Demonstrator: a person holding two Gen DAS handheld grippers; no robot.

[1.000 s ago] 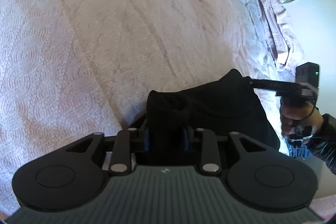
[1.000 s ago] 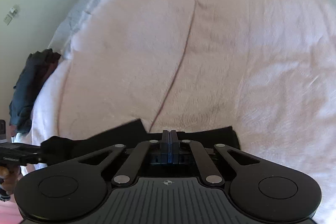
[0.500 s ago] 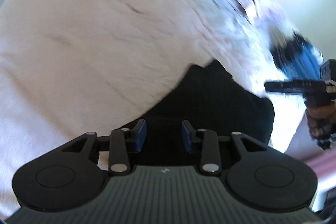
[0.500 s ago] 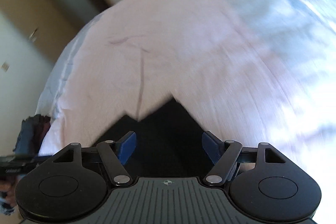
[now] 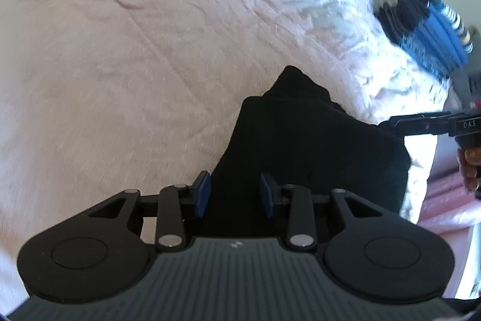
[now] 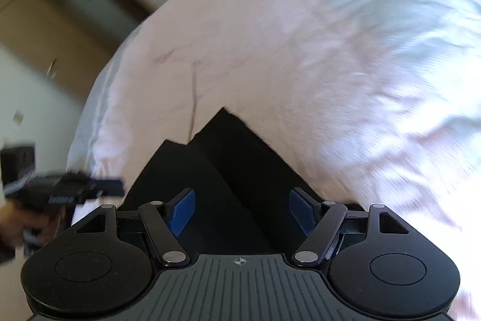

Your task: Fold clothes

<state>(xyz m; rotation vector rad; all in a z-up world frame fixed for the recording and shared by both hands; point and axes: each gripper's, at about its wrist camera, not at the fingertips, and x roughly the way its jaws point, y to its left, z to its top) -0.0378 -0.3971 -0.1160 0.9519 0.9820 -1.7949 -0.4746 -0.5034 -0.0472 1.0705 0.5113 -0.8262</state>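
Item: black garment point(image 5: 306, 146), lying folded on the pink bedspread point(image 5: 120, 65) near its near edge, released from both claws where a second before each had pinched it. Right gripper point(image 6: 240, 211) had just sprung wide apart and stood empty above the cloth; left gripper point(image 5: 234, 194) stood part-open, pads clear of the fabric. Judged: this fold was finished, hands withdrawing.

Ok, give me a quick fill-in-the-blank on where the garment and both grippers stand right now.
1. The folded garment is coloured ____.
2. It lies on a pale pink ____.
3. The right gripper has its jaws ____, wide apart above the cloth.
4. The left gripper has pads coloured ____.

Missing words: black; bedspread; open; blue
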